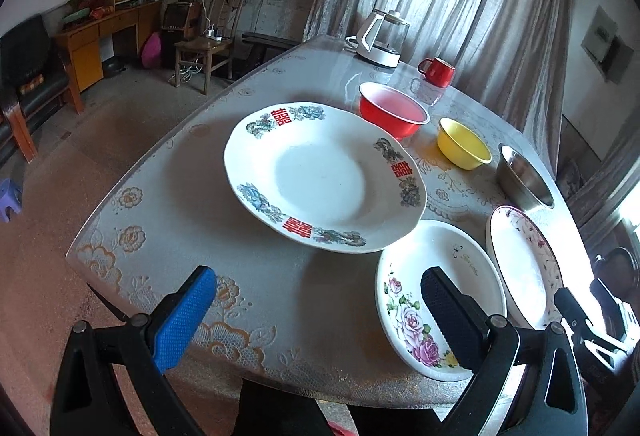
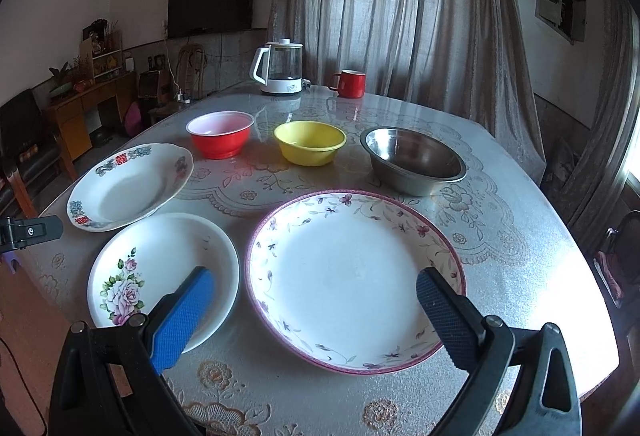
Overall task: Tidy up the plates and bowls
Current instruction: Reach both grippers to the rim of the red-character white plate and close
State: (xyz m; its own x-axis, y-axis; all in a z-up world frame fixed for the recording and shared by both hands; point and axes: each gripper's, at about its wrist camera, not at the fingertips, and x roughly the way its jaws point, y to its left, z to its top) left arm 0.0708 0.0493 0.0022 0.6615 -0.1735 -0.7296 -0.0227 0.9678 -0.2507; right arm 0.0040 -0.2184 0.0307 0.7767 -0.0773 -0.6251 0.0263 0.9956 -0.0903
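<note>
We see the left gripper and right gripper jaws wide apart, holding nothing, above the table near edge; three plates lie there, bare cloth right.

Dim curtained daylight, bright glare on the table at right, heavy fisheye warping, dark corners.

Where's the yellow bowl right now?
In the right wrist view the yellow bowl sits mid-table, between the red bowl and the steel bowl, behind the plates.
</note>
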